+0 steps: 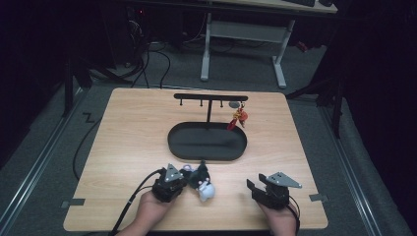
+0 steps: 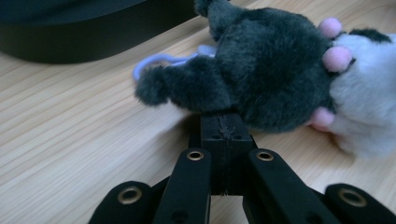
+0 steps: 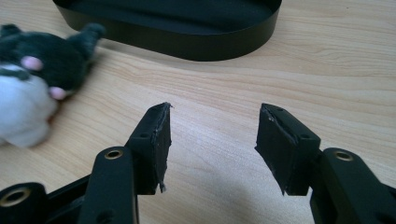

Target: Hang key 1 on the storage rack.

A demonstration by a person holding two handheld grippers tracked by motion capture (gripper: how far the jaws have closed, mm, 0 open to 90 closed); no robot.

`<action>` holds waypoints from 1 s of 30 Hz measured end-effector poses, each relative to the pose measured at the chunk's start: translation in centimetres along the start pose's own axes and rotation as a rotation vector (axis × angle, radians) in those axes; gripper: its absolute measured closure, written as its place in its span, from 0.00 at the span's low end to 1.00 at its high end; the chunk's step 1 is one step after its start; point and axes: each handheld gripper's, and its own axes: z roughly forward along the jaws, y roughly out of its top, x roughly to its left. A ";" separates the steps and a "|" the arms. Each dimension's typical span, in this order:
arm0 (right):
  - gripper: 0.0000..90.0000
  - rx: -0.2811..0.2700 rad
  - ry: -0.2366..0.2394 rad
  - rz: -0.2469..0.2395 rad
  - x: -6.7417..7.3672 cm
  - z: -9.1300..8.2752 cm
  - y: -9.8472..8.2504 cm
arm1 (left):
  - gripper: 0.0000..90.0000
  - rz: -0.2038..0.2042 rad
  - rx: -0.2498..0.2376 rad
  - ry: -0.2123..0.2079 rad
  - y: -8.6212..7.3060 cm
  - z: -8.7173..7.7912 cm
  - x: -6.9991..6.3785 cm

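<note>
A small soft toy (image 1: 200, 183) lies on the wooden bench (image 1: 128, 137), near the front edge and a little left of the middle. It is fluffy, dark grey on one side and white on the other, with small pink bits where the two colours meet. A thin pale purple loop (image 2: 159, 63) pokes out from behind it.

The left gripper (image 1: 183, 178) sits just to the left of the toy, held by the person's left hand (image 1: 150, 211). In the left gripper view its two black fingers (image 2: 223, 135) are pressed flat together with no gap. Their tips touch the dark fur at the bottom of the toy. It is hard to tell if any fur is caught between them.

The right gripper (image 1: 254, 189) rests low over the bench, well to the right of the toy, held by the right hand (image 1: 281, 221). In the right gripper view its fingers (image 3: 156, 140) stand apart at a middle width. Bare wood shows between them and nothing is held.

Behind the toy, in the middle of the bench, is a black oval tray (image 1: 177, 147). A thin black stand (image 1: 210, 98) with small hooks rises from it. A red charm (image 1: 238, 119) hangs from a hook near the stand's right end, above the tray's right side.
</note>
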 end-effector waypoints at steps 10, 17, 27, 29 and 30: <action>0.50 -0.009 -0.035 0.029 -1.8 -0.7 -0.3 | 0.99 0.082 0.017 -0.067 3.4 4.1 -5.1; 0.50 -0.011 -0.042 0.041 -2.1 -0.9 -0.4 | 0.95 0.085 -0.005 -0.046 2.8 3.1 -4.4; 0.50 0.017 -0.048 0.030 -1.7 -0.3 -0.5 | 0.87 0.041 -0.054 0.124 -0.9 -3.4 3.1; 0.50 0.024 -0.056 0.024 -1.6 -0.2 -0.6 | 0.87 0.024 -0.053 0.166 -1.9 -4.7 4.9; 0.50 0.028 -0.060 0.024 -1.6 -0.2 -0.6 | 0.86 0.018 -0.052 0.186 -2.4 -5.3 5.8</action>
